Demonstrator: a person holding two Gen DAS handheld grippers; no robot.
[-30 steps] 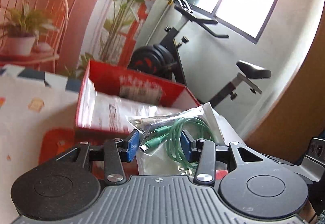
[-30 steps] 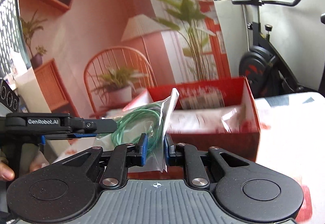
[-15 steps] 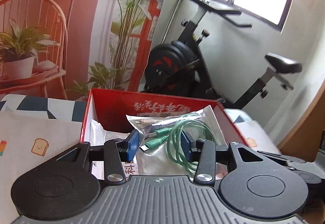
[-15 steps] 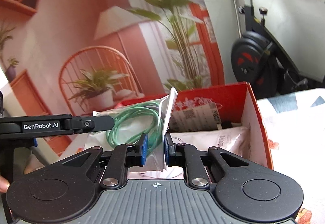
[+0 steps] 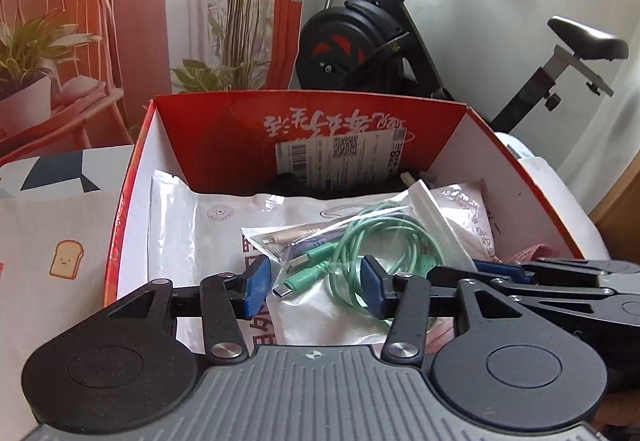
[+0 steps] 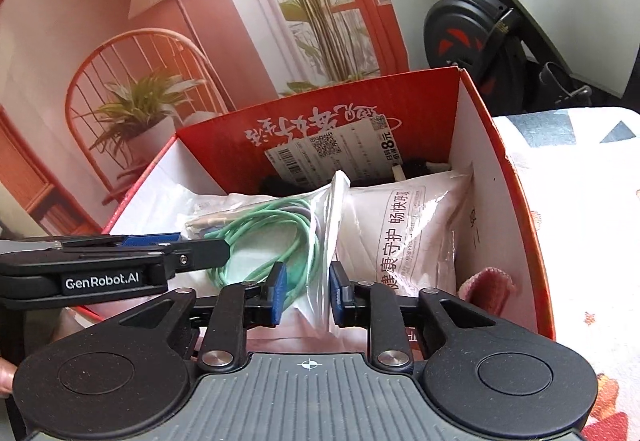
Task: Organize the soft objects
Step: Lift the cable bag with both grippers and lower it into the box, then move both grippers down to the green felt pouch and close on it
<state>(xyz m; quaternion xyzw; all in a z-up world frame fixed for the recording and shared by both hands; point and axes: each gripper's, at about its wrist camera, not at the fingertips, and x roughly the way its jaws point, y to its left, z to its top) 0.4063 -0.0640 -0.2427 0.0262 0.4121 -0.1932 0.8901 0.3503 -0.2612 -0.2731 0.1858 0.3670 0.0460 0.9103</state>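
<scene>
A clear zip bag of coiled green cables (image 5: 360, 237) hangs low inside the red cardboard box (image 5: 224, 129), just over the white plastic packages (image 5: 224, 225) that fill it. My left gripper (image 5: 314, 285) has its jaws opening around the bag's plug end; the left pad stands clear of the plastic. In the right wrist view the same bag (image 6: 272, 233) has its sealed edge between the blue pads of my right gripper (image 6: 306, 295), whose jaws are opening too, with a gap on the right side. The left gripper's fingers (image 6: 160, 241) reach in from the left.
A pink cloth (image 6: 488, 281) is tucked in the box's near right corner. The box (image 6: 500, 169) stands on a patterned tablecloth (image 5: 48, 233). Behind it are an exercise bike (image 5: 360, 37) and a printed backdrop with a chair and plants (image 6: 140, 89).
Both grippers carried the cable bag forward and down from above the box rim into the box. Both pairs of pads now stand wider apart than before.
</scene>
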